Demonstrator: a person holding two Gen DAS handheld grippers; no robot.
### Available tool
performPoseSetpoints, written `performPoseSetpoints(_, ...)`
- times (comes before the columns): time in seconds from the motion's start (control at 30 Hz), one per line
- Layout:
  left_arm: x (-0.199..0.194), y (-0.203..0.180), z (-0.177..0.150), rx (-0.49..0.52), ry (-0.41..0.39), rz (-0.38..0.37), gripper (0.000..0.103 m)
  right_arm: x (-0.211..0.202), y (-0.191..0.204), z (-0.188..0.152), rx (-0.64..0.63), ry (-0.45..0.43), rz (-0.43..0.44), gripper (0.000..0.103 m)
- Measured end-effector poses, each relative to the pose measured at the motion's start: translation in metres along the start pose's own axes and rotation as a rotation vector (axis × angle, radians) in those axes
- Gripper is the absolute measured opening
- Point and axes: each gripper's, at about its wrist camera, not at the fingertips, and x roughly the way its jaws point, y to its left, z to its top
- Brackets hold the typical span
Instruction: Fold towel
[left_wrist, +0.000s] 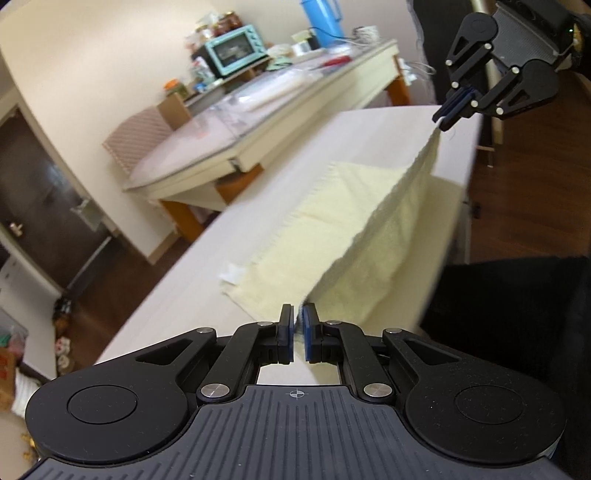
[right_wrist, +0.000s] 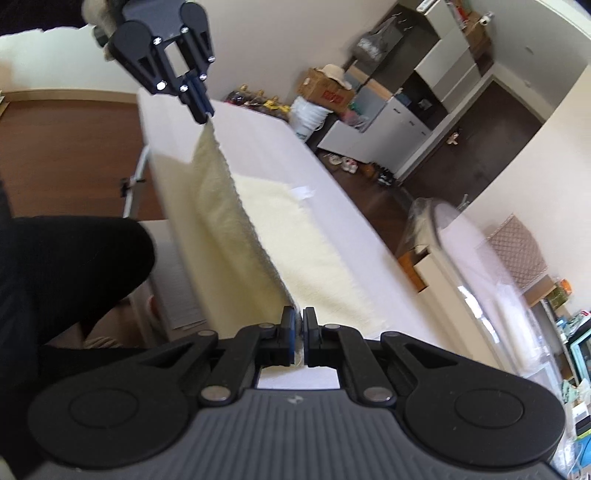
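A pale yellow towel (left_wrist: 351, 221) lies partly on the white table (left_wrist: 207, 266), with its near long edge lifted and stretched between my two grippers. My left gripper (left_wrist: 298, 317) is shut on one corner of the towel. My right gripper (left_wrist: 445, 120) is shut on the other corner, far up and to the right. In the right wrist view the towel (right_wrist: 295, 243) runs from my right gripper (right_wrist: 299, 317) up to my left gripper (right_wrist: 203, 112). A small white tag (left_wrist: 232, 275) shows at the towel's far edge.
A second long table (left_wrist: 258, 122) behind holds a teal toaster oven (left_wrist: 236, 50), a blue jug (left_wrist: 321, 20) and clutter. The person's dark clothing (left_wrist: 517, 314) is at the table's near side. Cabinets, boxes and shoes (right_wrist: 343, 162) stand on the wooden floor.
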Motion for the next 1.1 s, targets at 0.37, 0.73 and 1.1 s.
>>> performPoseSetpoints(0.37,0.071,0.063,0.027,-0.075,0.051,0.037,0.006,0.096,-0.090,0.014,0.093,0.092,0.091,0.005)
performPoseSetpoints(0.73,0.130,0.085,0.016,-0.107,0.132,0.006,0.006,0.178,-0.126,-0.009,0.180,0.185,0.152,0.007)
performPoseSetpoints(1.1,0.137,0.089,0.001,-0.149,0.143,0.034,0.013,0.168,-0.138,-0.038,0.354,0.127,0.046,0.024)
